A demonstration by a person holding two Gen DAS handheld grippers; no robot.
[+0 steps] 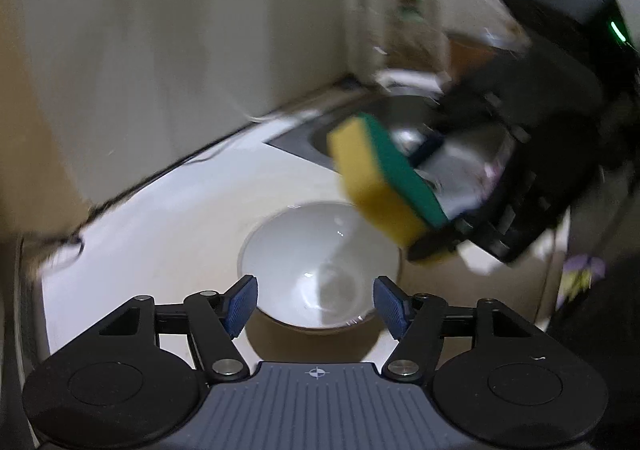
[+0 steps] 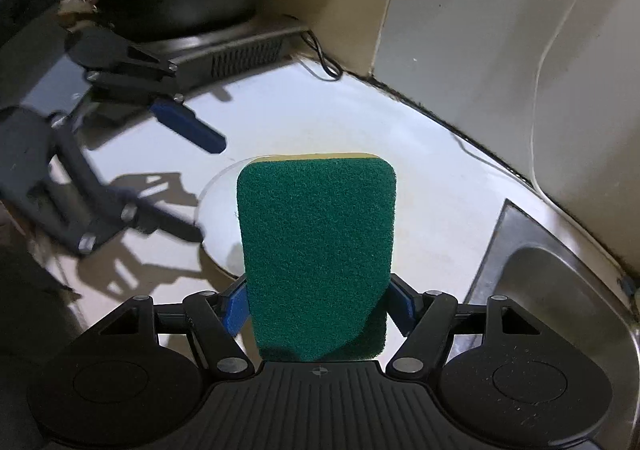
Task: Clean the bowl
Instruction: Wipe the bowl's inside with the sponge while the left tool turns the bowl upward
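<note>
A white bowl [image 1: 320, 266] stands upright on the white counter [image 1: 168, 218], just ahead of my left gripper [image 1: 316, 304]. The left gripper is open and empty, its blue pads on either side of the bowl's near rim, not touching it. My right gripper [image 2: 318, 310] is shut on a yellow and green sponge [image 2: 316, 250], green side up. In the left wrist view the sponge [image 1: 384, 186] hangs above the bowl's far right rim. In the right wrist view the sponge hides most of the bowl [image 2: 218, 218]. The left gripper [image 2: 176, 170] shows there at the left.
A steel sink [image 2: 560, 290] is set in the counter to the right, with a faucet [image 1: 372, 10] behind it. A black cooktop with pans [image 2: 192, 2] stands at the back left. A cable [image 2: 328, 66] runs along the wall edge.
</note>
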